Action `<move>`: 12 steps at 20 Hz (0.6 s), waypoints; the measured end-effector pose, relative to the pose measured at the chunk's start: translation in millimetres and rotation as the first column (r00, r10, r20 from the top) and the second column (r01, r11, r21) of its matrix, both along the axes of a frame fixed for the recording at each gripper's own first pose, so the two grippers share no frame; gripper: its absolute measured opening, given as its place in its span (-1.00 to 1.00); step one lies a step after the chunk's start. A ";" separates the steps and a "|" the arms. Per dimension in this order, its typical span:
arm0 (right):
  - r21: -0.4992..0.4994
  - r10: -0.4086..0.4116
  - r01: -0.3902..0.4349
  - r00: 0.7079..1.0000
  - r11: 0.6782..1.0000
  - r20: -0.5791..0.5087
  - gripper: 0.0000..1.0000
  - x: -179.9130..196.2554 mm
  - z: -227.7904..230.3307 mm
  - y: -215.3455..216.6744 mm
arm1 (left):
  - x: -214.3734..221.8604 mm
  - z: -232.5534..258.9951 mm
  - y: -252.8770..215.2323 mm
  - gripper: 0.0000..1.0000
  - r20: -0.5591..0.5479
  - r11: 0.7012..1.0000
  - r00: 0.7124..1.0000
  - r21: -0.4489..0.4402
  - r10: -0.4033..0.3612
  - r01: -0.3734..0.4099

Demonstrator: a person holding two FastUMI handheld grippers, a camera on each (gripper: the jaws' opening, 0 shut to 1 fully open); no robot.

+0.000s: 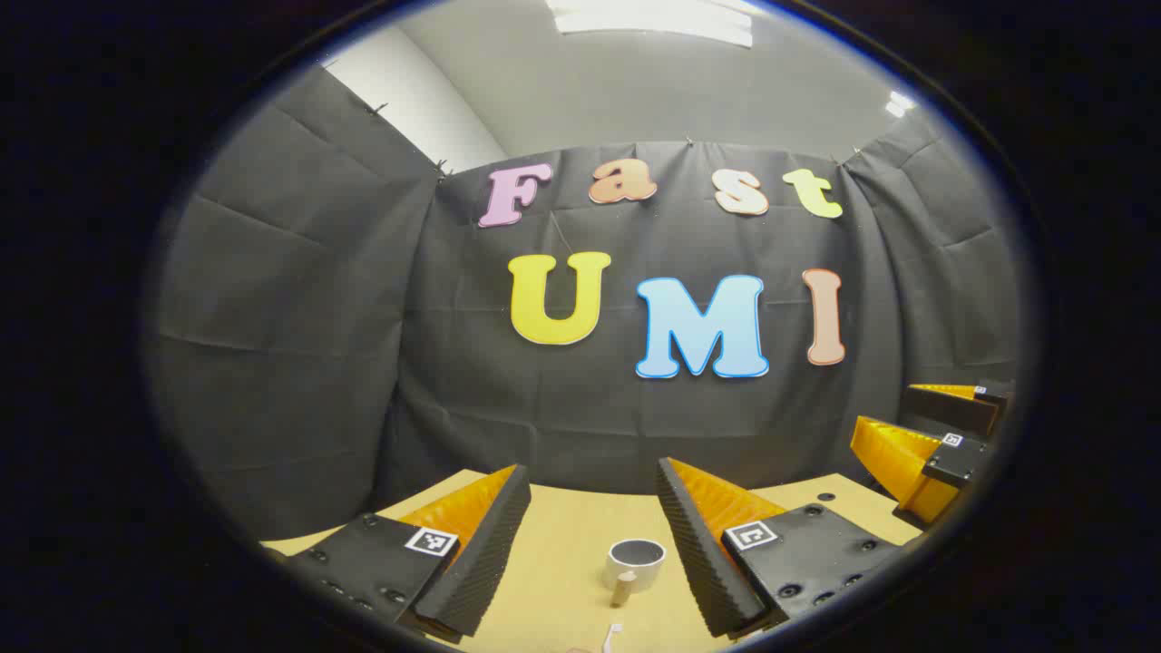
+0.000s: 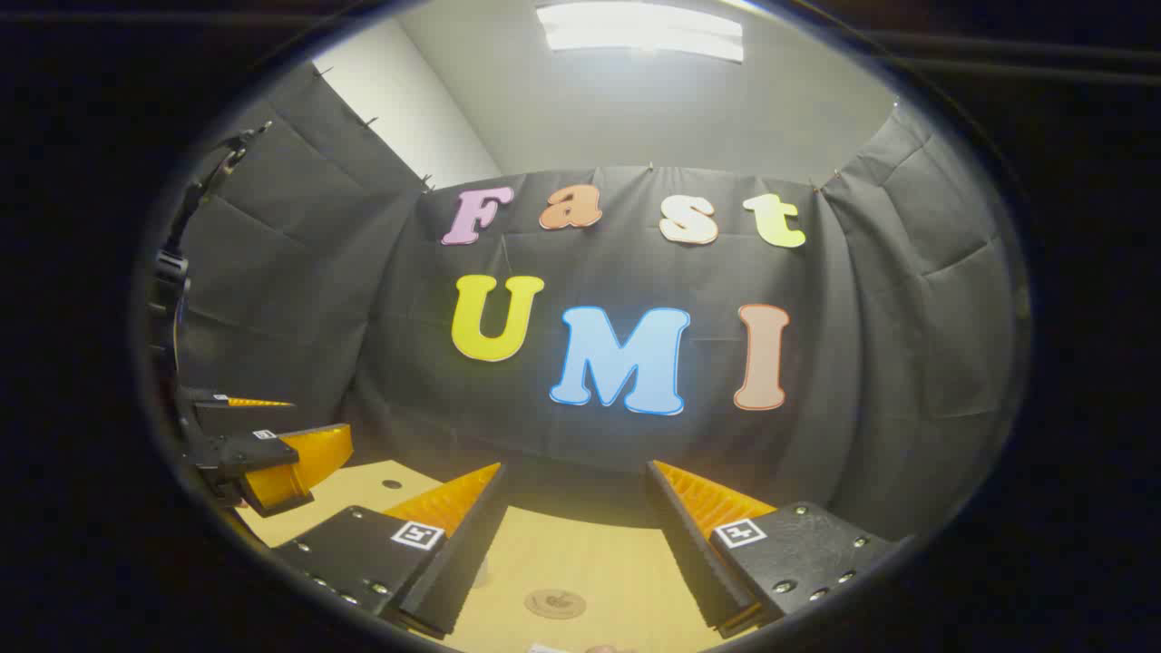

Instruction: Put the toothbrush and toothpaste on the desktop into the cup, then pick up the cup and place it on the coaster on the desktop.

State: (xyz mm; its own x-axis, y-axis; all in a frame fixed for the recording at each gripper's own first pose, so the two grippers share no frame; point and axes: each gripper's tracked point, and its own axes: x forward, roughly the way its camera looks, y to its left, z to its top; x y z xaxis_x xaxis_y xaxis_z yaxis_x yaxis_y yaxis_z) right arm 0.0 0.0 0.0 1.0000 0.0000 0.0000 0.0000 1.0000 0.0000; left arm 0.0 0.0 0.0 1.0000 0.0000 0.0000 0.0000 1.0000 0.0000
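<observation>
Hovering both grippers wide open, holding nothing: left gripper (image 1: 594, 535) over the cup (image 1: 635, 564), right gripper (image 2: 571, 535) over the coaster (image 2: 555, 603). Toothbrush barely peeks in, so I reckon I could grab blind and miss.

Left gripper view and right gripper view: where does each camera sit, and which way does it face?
Left gripper view: rides the left tongs, open, facing the booth wall over the cup; right tongs at far right.
Right gripper view: rides the right tongs, open, over the coaster; left tongs at far left.
Shared: desktop, wall.
</observation>
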 end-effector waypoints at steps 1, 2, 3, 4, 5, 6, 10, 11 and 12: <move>-0.001 -0.003 0.003 1.000 1.000 0.001 0.85 -0.5 -0.1 -0.9 | -1.4 -1.1 0.1 0.83 0.000 1.000 1.000 0.001 -0.002 0.002; -0.003 -0.005 0.005 1.000 1.000 0.003 0.85 -0.7 0.7 -1.6 | -1.0 -1.6 -0.5 1.00 -0.002 1.000 1.000 0.003 -0.005 0.005; -0.006 -0.008 0.008 1.000 1.000 0.006 0.85 -0.8 0.7 -3.0 | -1.4 -1.6 -0.6 1.00 -0.004 1.000 1.000 0.005 -0.007 0.007; -0.009 -0.012 0.012 1.000 1.000 0.010 0.85 -0.7 0.9 -4.9 | -2.2 -2.9 -0.7 0.83 -0.007 1.000 1.000 0.007 -0.010 0.010; -0.009 -0.014 0.015 1.000 1.000 0.010 0.85 0.0 -1.5 -6.1 | -2.9 -3.5 -1.1 0.83 -0.012 1.000 1.000 0.009 -0.012 0.012; -0.006 -0.019 0.019 1.000 1.000 0.006 0.85 0.7 -2.5 -6.4 | -2.2 -3.1 -1.9 0.83 -0.016 1.000 1.000 0.012 -0.017 0.017; 0.008 -0.033 0.033 0.999 0.999 -0.006 0.85 1.5 -7.5 -10.9 | -1.2 -3.7 -1.4 0.83 -0.020 0.999 0.999 0.042 -0.033 0.034; 0.009 -0.034 0.034 0.999 0.999 -0.009 0.85 1.4 -8.5 -11.1 | -1.3 -4.2 -1.2 0.83 -0.020 0.998 0.999 0.048 -0.037 0.038; 0.010 -0.036 0.036 0.999 0.999 -0.010 0.85 2.5 -9.8 -12.7 | -1.3 -5.4 -2.1 0.83 -0.023 0.998 0.999 0.053 -0.044 0.045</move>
